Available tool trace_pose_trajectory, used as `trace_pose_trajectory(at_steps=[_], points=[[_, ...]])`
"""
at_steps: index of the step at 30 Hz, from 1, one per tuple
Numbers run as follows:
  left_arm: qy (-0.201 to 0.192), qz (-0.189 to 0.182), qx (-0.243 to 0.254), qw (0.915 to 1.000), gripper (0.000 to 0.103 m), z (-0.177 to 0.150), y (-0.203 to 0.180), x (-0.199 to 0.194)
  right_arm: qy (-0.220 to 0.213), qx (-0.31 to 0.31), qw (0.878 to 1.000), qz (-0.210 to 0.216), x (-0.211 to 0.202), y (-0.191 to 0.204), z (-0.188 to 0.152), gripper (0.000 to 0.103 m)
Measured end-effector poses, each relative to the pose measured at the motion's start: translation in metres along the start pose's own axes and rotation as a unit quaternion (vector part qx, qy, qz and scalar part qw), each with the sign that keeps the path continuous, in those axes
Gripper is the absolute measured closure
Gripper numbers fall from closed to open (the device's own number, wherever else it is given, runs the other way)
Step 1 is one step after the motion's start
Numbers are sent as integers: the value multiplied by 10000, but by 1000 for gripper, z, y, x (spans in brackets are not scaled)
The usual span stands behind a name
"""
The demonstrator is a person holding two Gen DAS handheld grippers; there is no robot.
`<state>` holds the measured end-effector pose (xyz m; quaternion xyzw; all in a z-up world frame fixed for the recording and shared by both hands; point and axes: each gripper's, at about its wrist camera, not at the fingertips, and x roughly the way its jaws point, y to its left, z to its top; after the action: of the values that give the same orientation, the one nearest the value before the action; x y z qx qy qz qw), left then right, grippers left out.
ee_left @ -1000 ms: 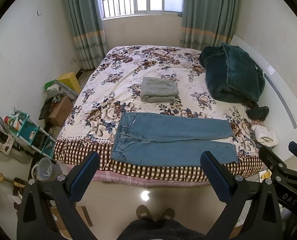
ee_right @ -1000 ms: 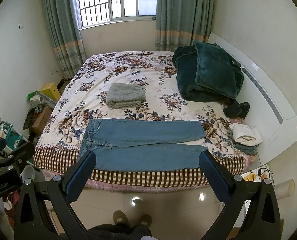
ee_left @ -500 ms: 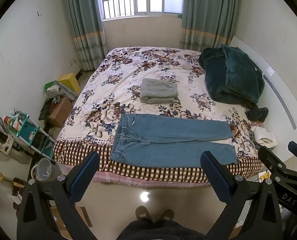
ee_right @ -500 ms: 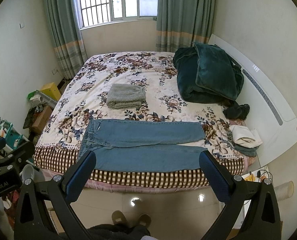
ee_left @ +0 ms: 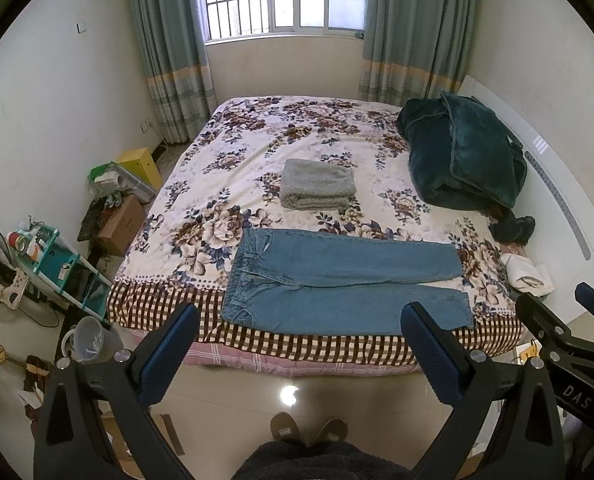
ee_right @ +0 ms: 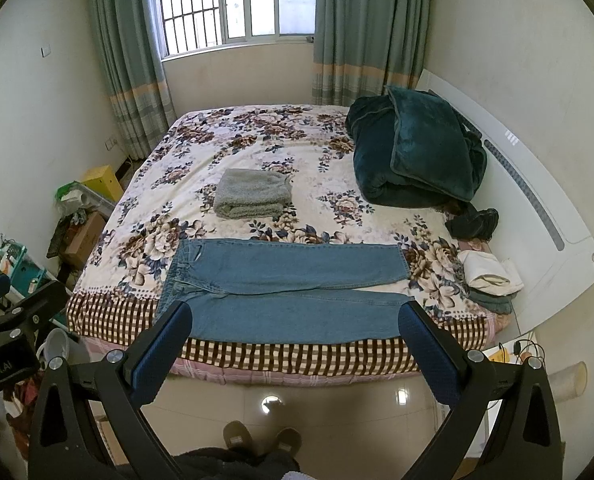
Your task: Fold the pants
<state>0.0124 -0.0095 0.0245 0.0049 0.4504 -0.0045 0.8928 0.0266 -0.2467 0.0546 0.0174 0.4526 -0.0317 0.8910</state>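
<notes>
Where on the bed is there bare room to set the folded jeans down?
Bare bedspread lies left of the grey towel, and beyond it toward the window. The near edge is taken by the jeans; the right side is crowded by the green blanket and small clothes.

The pants (ee_left: 337, 280) are blue denim, matt, with a faintly faded weave. Under them the bed (ee_left: 297, 140) wears a smooth printed cloth cover — floral on top, brown check along the near edge. The grey towel (ee_left: 317, 184) looks nubby and rough; the dark green blanket (ee_left: 465, 156) is plush with a soft sheen. The floor (ee_left: 289, 400) is glossy tile — it mirrors a light. Both tongs, left (ee_left: 297, 344) and right (ee_right: 295, 344), are matt black plastic with textured blue pads (ee_right: 429, 360).
</notes>
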Motion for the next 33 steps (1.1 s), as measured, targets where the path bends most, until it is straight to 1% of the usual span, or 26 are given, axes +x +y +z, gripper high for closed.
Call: trace_pose_trajectory(at_steps=[12, 18, 33], points=[[-18, -1, 10, 10000, 0, -1, 0, -1, -11, -7, 10000, -1, -1, -1, -2, 0], [-21, -3, 23, 10000, 0, 1, -3, -3, -21, 13, 10000, 4, -3, -5, 6, 0], [-24, -30, 21, 10000, 0, -2, -6, -9, 5, 57, 10000, 47, -5, -7, 6, 0]])
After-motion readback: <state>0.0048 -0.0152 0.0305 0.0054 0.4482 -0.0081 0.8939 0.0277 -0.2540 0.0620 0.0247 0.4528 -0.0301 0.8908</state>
